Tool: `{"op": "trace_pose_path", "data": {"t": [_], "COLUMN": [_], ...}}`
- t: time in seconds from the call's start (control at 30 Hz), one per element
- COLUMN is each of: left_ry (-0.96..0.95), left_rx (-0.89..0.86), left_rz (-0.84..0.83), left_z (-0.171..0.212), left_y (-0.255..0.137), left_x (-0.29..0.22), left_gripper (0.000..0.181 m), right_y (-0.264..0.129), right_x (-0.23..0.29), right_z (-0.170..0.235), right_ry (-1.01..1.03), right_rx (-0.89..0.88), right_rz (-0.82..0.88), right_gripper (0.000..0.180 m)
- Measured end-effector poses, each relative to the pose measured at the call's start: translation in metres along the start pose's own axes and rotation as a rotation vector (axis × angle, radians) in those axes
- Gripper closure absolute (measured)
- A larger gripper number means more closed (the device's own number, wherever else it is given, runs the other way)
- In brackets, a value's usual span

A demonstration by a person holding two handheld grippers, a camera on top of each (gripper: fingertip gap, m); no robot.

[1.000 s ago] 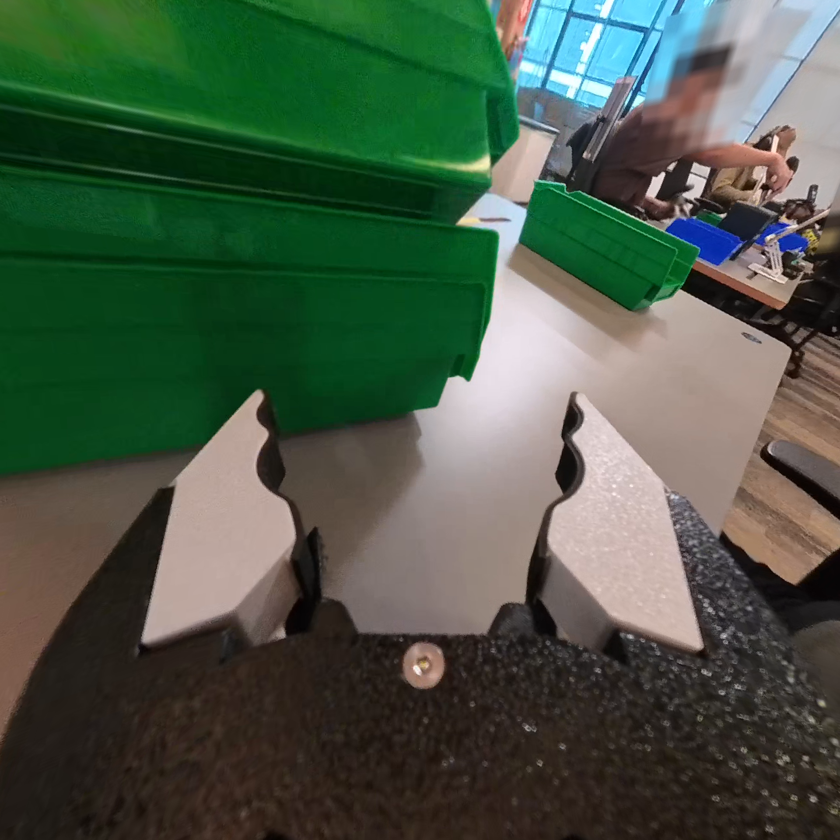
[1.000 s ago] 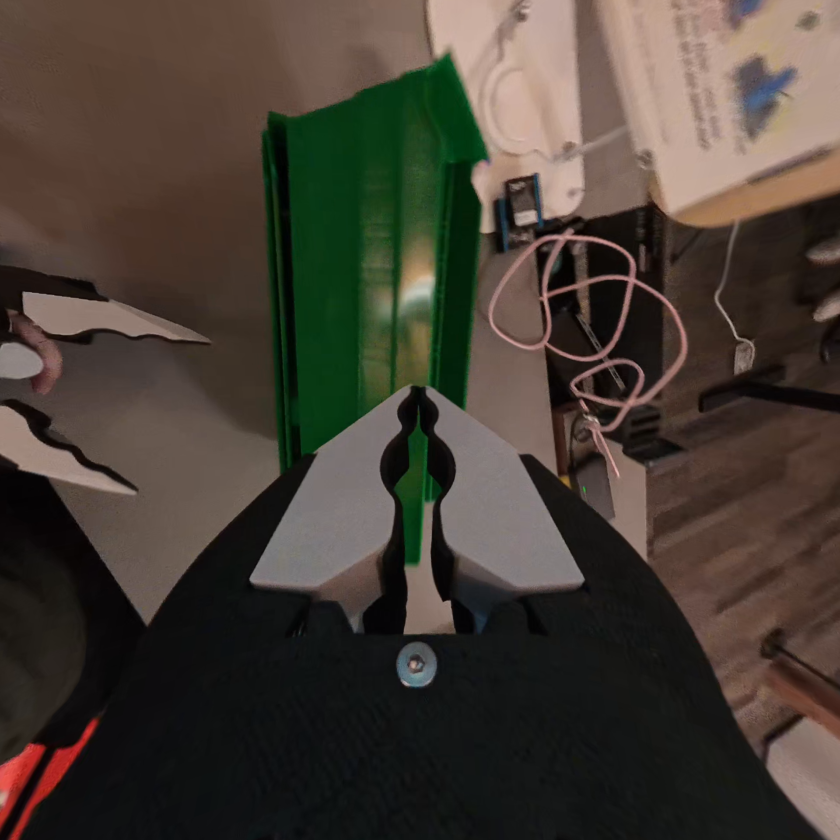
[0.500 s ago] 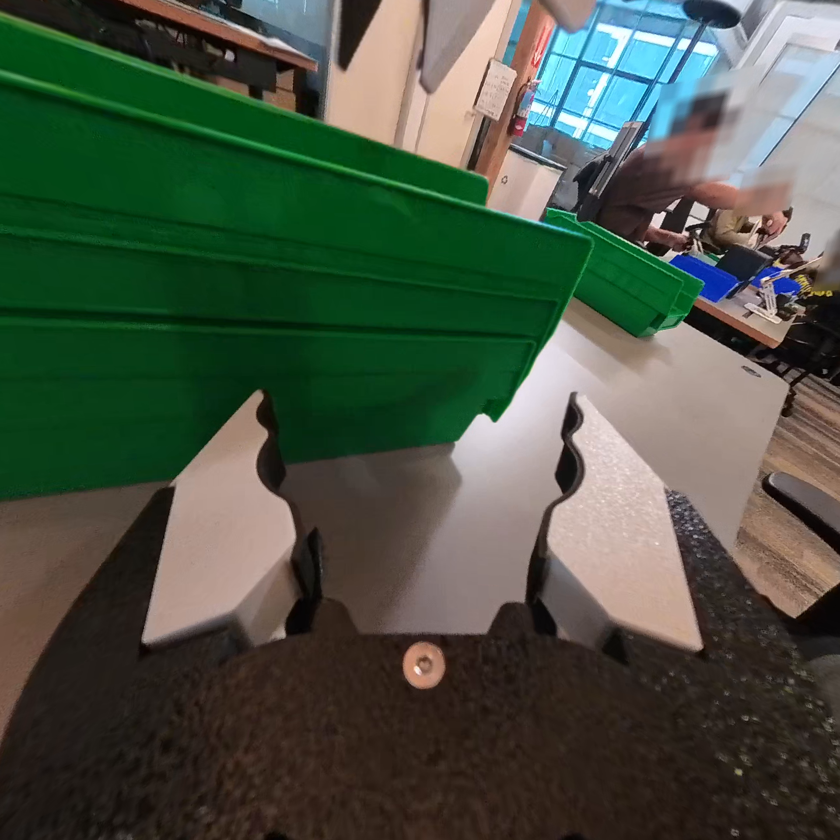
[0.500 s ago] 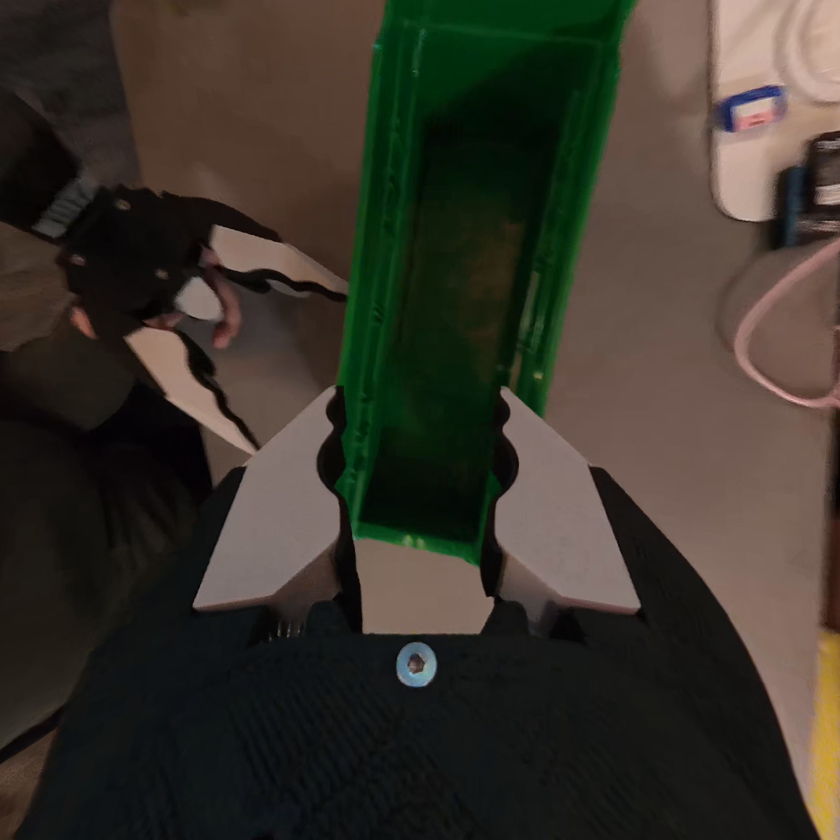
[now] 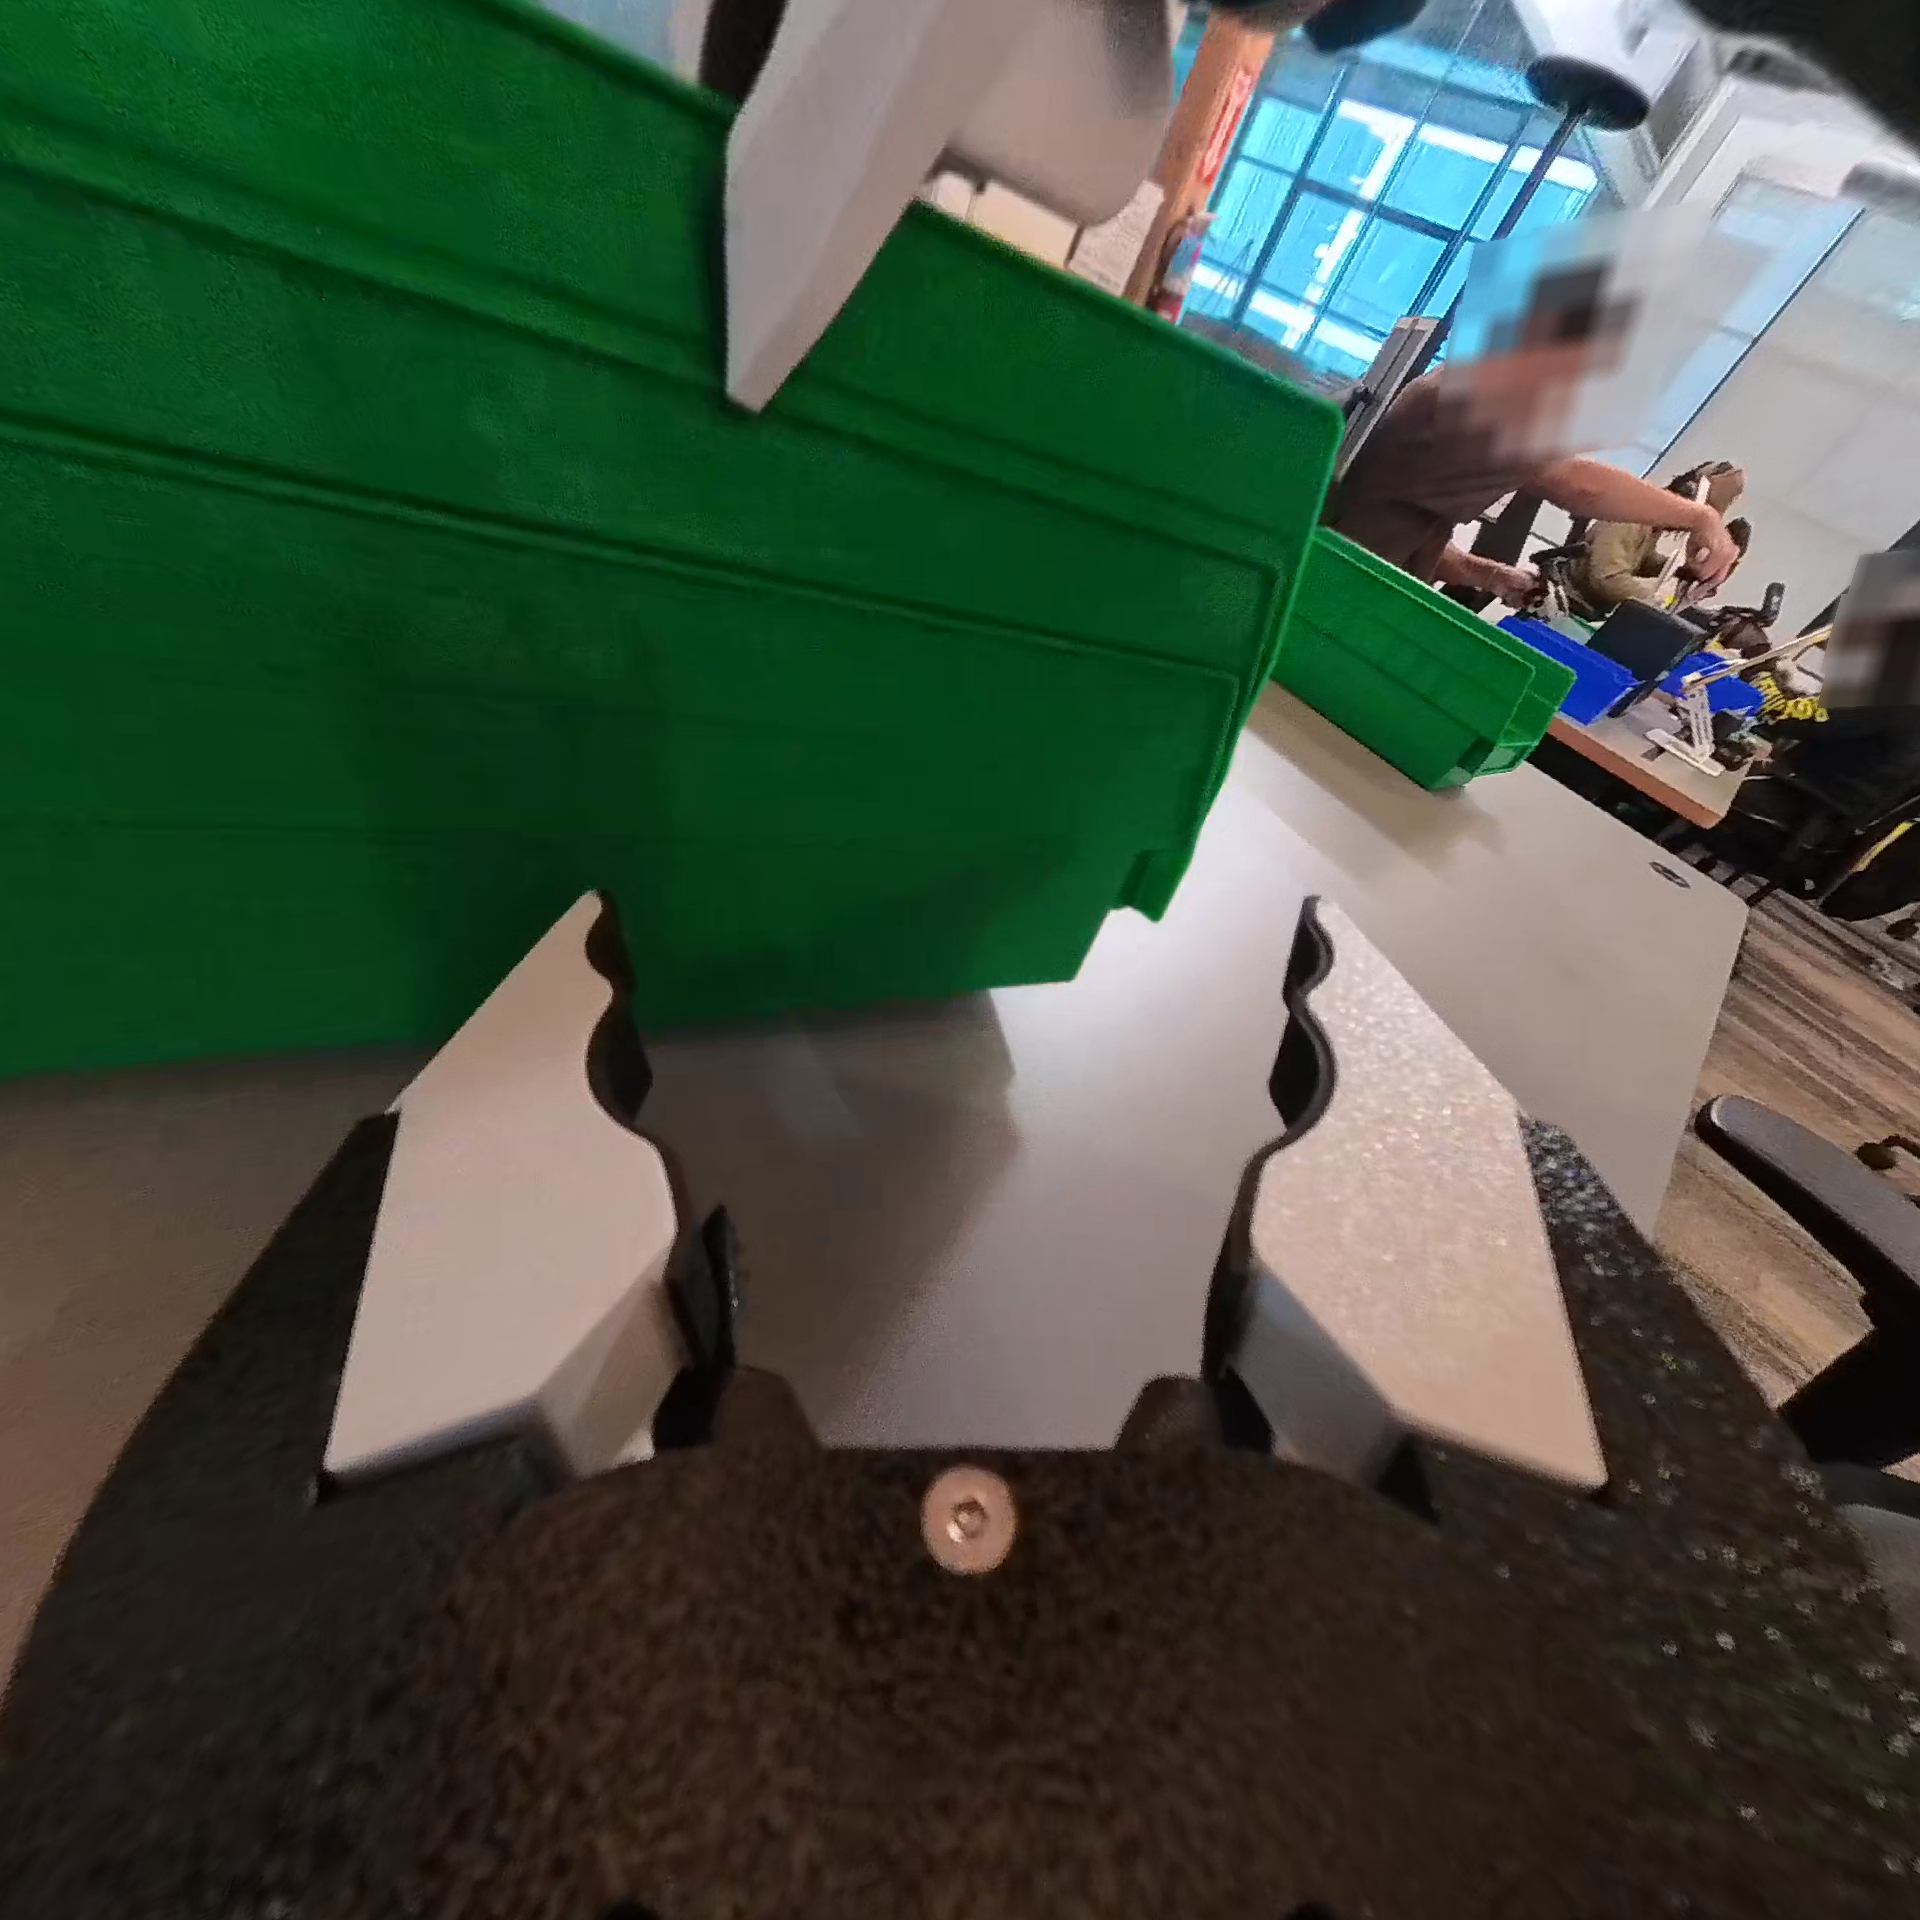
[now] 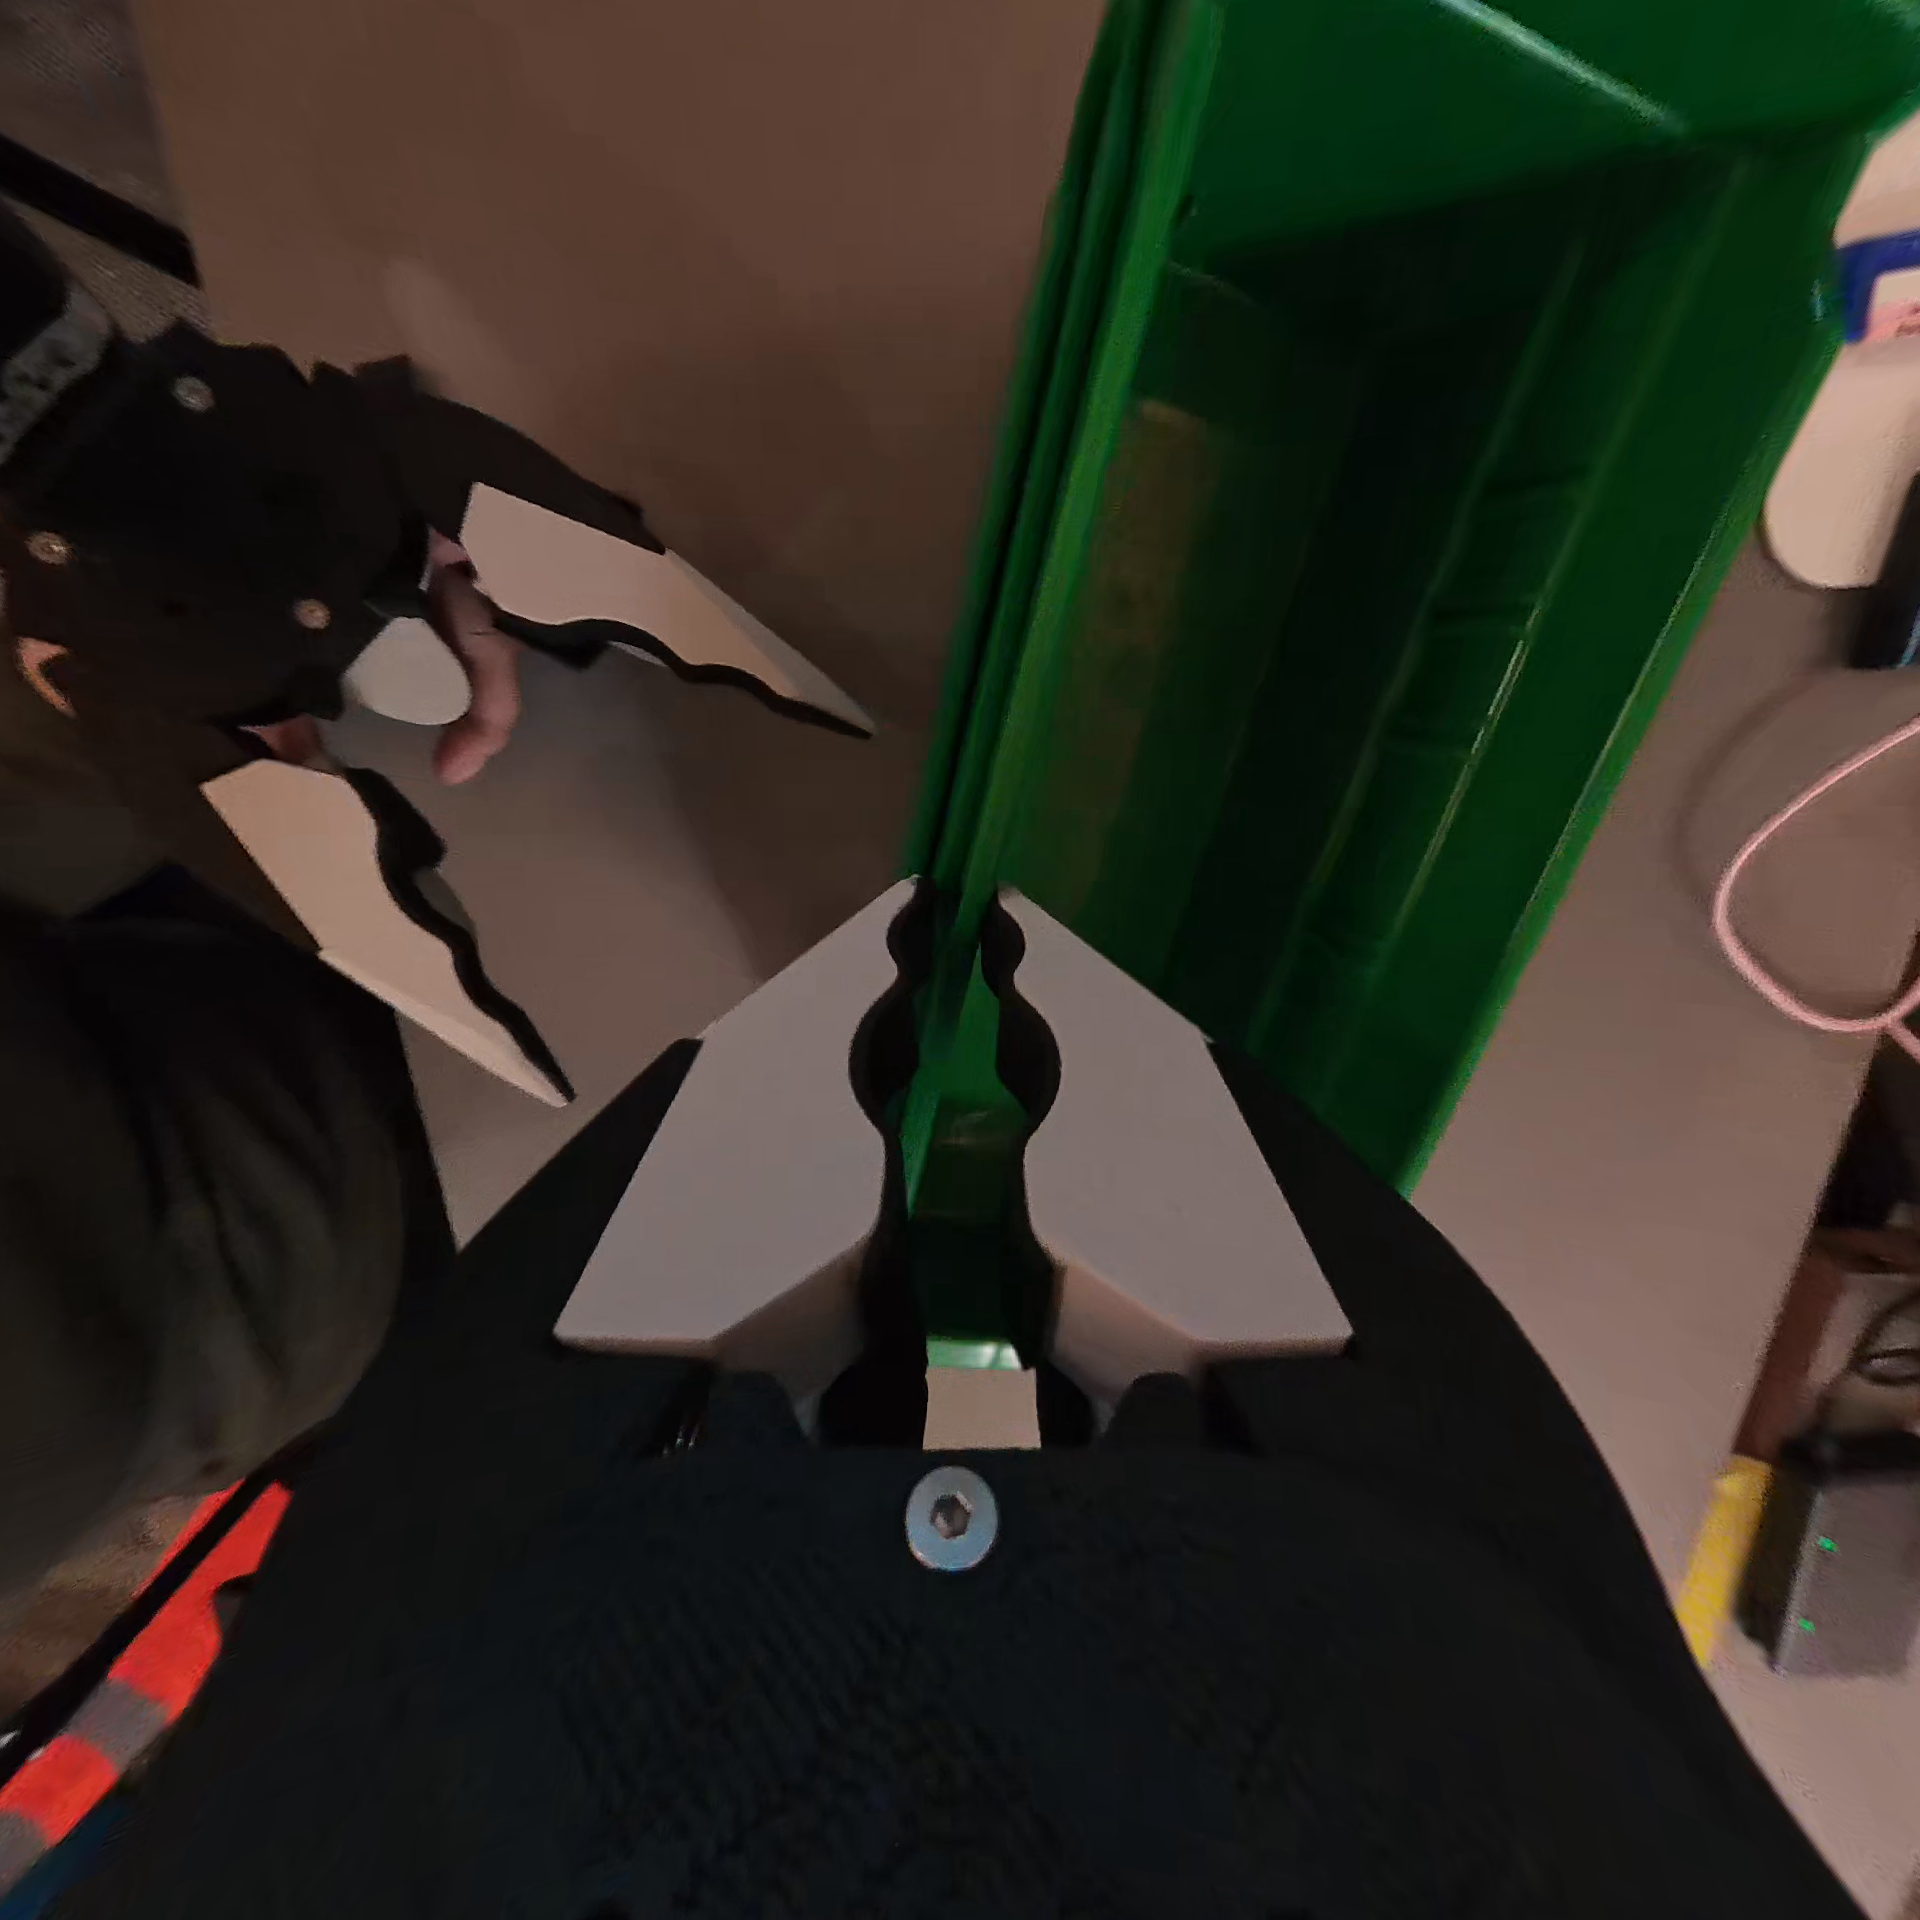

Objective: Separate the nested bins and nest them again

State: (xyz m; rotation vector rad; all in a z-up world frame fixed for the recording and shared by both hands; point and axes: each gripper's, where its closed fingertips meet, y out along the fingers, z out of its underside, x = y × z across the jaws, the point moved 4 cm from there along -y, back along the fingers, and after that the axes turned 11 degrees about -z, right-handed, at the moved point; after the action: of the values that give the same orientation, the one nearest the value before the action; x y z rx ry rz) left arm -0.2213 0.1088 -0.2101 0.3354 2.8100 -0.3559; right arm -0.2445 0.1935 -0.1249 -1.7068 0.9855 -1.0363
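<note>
Two long green bins (image 5: 623, 644) sit nested on the grey table (image 5: 1403, 935), just ahead and left of my left gripper (image 5: 951, 914). That gripper is open and empty, low over the table. In the right wrist view I look down into the inner bin (image 6: 1403, 623). My right gripper (image 6: 956, 904) is shut on the bins' left side wall near their near end. One of its grey fingers (image 5: 821, 208) shows over the rim in the left wrist view. The open left gripper (image 6: 717, 912) shows to the left of the bins.
Another green bin (image 5: 1403, 665) lies farther along the table, with blue bins (image 5: 1579, 675) on a desk beyond where people sit. A pink cable (image 6: 1766, 883) and a white object (image 6: 1839, 488) lie right of the bins. The table edge is at the right (image 5: 1704, 1039).
The raised upper bin came down into the lower one. My right gripper let go, opened across the bin's end, then shut on the left side wall. The left gripper stayed open.
</note>
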Motion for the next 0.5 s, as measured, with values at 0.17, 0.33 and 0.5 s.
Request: {"op": "trace_pose_path", "data": {"t": [0.17,0.33,0.5], "left_ry": [0.079,0.142,0.141], "left_rx": [-0.055,-0.09,-0.059], "left_rz": [-0.029,-0.038,-0.062], "left_z": [-0.008,-0.013,-0.007], "left_y": [0.001,0.005,0.01], "left_x": [-0.007,-0.019,-0.013], "left_gripper": [0.059,0.06,0.06], "right_y": [-0.005,-0.002,-0.012], "right_x": [-0.001,-0.002,0.016], "right_z": [0.008,0.012,0.001], "right_ry": [0.022,-0.011,-0.076], "right_rx": [-0.007,0.031,-0.059], "right_rz": [0.027,0.094,-0.009], "right_gripper": [0.169,0.171,0.163]}}
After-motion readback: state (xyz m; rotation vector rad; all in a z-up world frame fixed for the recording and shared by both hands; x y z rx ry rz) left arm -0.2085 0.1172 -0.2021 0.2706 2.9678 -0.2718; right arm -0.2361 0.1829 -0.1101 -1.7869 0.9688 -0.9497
